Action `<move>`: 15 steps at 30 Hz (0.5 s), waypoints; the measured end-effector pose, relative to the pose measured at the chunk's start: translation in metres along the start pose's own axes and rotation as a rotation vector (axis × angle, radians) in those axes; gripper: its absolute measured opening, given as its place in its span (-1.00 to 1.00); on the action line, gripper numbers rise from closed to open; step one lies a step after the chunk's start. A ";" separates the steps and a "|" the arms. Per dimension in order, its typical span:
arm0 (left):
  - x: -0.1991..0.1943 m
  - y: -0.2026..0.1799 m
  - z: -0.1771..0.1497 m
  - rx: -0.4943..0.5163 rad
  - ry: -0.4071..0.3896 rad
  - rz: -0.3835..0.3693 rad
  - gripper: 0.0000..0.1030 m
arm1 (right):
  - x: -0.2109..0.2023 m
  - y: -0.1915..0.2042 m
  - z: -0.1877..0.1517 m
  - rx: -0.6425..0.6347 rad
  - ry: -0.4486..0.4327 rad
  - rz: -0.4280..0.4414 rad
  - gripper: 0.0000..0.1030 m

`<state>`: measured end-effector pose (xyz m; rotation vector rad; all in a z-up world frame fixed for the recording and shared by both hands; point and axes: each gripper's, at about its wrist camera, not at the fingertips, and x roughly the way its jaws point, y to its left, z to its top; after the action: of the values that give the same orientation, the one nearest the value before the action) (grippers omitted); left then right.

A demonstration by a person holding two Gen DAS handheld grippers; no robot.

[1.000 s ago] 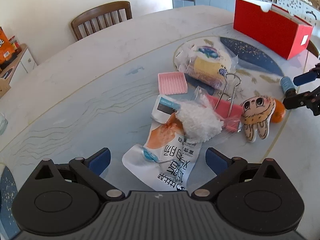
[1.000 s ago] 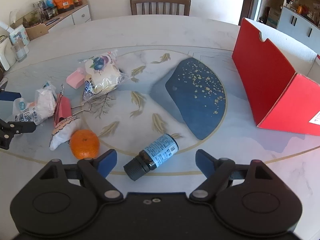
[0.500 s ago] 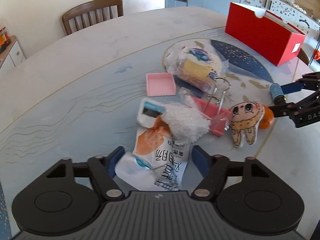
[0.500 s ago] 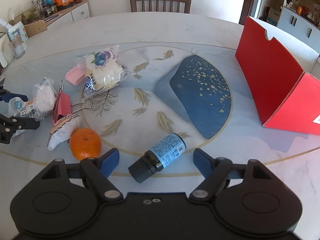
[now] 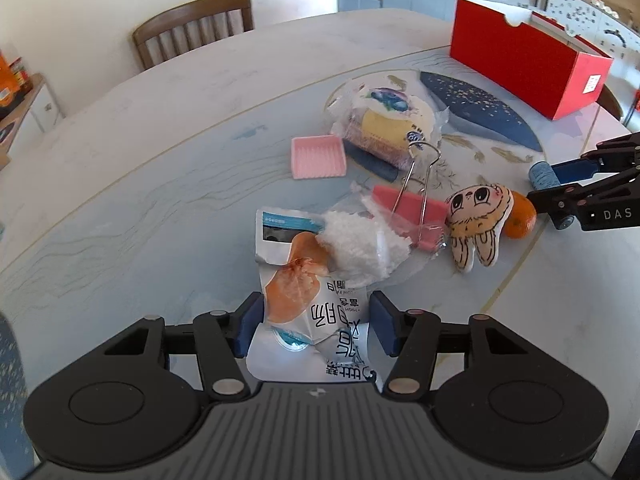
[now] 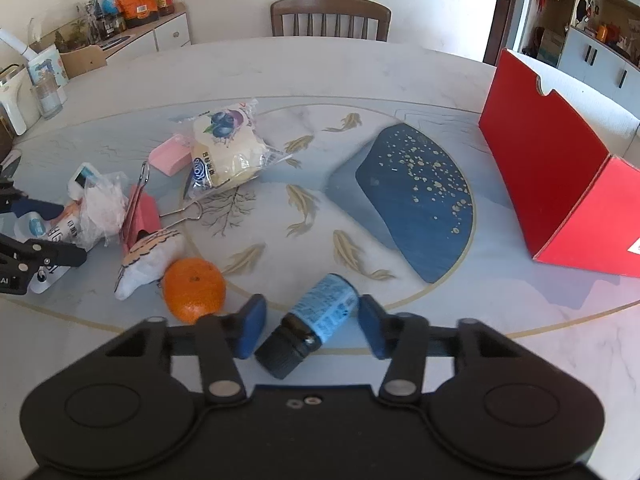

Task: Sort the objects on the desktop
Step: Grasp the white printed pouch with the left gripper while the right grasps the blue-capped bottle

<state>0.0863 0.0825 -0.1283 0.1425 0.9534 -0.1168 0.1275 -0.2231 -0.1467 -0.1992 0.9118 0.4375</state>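
Note:
A white and orange snack packet (image 5: 316,312) lies on the table between the fingers of my left gripper (image 5: 316,328), whose blue pads touch its sides. A small dark bottle with a blue label (image 6: 312,324) lies on its side between the fingers of my right gripper (image 6: 312,328), with gaps either side. An orange (image 6: 194,289), a plush bunny (image 5: 476,220), a pink binder clip (image 5: 412,216), a white fluffy bag (image 5: 360,240), a pink tray (image 5: 318,157) and a bagged blueberry bread (image 6: 224,148) lie in a cluster.
An open red box (image 6: 560,176) stands at the right of the round table (image 6: 360,64). A wooden chair (image 6: 330,20) is at the far side. A side cabinet with snacks and jars (image 6: 132,4) stands at the back left.
Both grippers have moved forward and narrowed. The left one now pinches the snack packet; the right one now straddles the bottle, which earlier lay ahead of its fingertips.

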 end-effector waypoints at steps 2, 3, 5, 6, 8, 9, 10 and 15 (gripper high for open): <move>-0.005 0.000 -0.003 -0.003 0.005 0.004 0.07 | -0.001 0.000 -0.001 -0.001 0.002 0.003 -0.13; -0.006 0.000 -0.004 -0.008 0.009 0.009 0.07 | -0.002 -0.001 -0.001 -0.001 0.002 0.006 -0.15; -0.010 0.003 -0.009 -0.039 0.018 0.008 0.07 | -0.004 -0.002 -0.002 0.004 0.004 0.007 -0.26; -0.012 0.005 -0.011 -0.057 0.021 0.007 0.07 | -0.004 -0.002 -0.002 0.006 0.009 0.012 -0.26; -0.017 0.008 -0.016 -0.093 0.028 0.013 0.07 | -0.006 -0.003 -0.005 0.008 0.015 0.015 -0.26; -0.019 0.009 -0.019 -0.109 0.029 0.016 0.07 | -0.008 -0.003 -0.007 0.005 0.016 0.018 -0.26; -0.021 0.010 -0.022 -0.121 0.029 0.018 0.07 | -0.009 -0.003 -0.009 0.001 0.017 0.019 -0.26; -0.036 0.013 -0.032 -0.181 0.015 0.030 0.07 | -0.017 -0.004 -0.019 0.011 0.020 0.030 -0.27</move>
<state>0.0421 0.1025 -0.1161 -0.0090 0.9715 -0.0018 0.1071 -0.2380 -0.1448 -0.1804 0.9380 0.4585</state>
